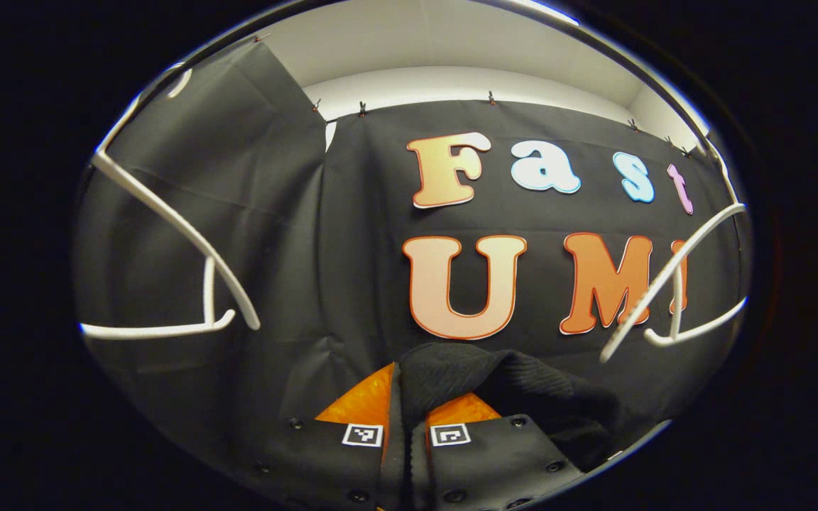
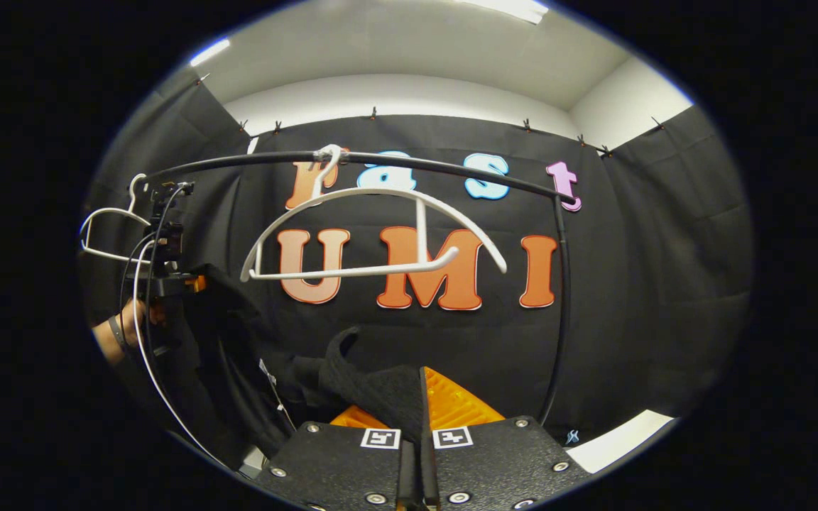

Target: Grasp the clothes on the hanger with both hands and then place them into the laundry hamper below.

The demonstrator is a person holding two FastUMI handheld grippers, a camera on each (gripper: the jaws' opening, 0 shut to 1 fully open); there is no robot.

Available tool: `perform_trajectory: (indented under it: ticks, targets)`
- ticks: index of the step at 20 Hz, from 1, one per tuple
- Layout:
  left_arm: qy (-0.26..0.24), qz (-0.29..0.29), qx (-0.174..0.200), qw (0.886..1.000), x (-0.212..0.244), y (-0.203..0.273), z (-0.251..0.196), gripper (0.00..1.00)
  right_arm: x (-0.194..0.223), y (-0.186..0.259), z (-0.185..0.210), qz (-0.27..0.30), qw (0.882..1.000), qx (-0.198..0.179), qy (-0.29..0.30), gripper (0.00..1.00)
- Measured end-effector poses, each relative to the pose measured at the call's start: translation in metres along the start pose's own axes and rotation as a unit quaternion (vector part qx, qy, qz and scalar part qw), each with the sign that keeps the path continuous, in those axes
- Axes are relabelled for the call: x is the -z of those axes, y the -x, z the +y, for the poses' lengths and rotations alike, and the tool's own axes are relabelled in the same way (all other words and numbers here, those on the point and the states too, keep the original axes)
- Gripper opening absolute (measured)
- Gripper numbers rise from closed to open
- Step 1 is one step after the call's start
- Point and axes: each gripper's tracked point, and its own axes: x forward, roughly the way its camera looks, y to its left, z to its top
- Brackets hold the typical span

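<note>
Now, left claw (image 1: pixel 407 426): clamped on black cloth (image 1: pixel 494 383).
Right claw (image 2: pixel 416 426): pinching cloth (image 2: pixel 373 390), at its 6 o'clock.
Hanger (image 2: pixel 380 234): bare, on rail (image 2: pixel 451 170), 12 o'clock.

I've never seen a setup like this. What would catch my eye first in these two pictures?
Probably the bare white hanger hooked on a dark curved rail in the middle of the right gripper view, its clothes already off. Next, the black garment bunched low in that view, pinched in the right hand-held gripper. In the left gripper view the same dark cloth is clamped in the left hand-held gripper, with white hangers on either side.
</note>
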Motion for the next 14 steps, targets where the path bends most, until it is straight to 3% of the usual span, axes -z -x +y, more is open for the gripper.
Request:
perform_trajectory:
  ticks: [7, 14]
  targets:
    - [-0.030, 0.036, 0.032, 0.998, 0.022, 0.064, -0.008, 0.10, 0.010, -0.007, 0.045, 0.011, 0.998, -0.060, -0.010, 0.02]
    - [-0.056, 0.090, 0.087, 0.991, 0.097, 0.124, -0.043, 0.10, 0.059, -0.017, 0.107, 0.064, 0.990, -0.122, -0.004, 0.03]
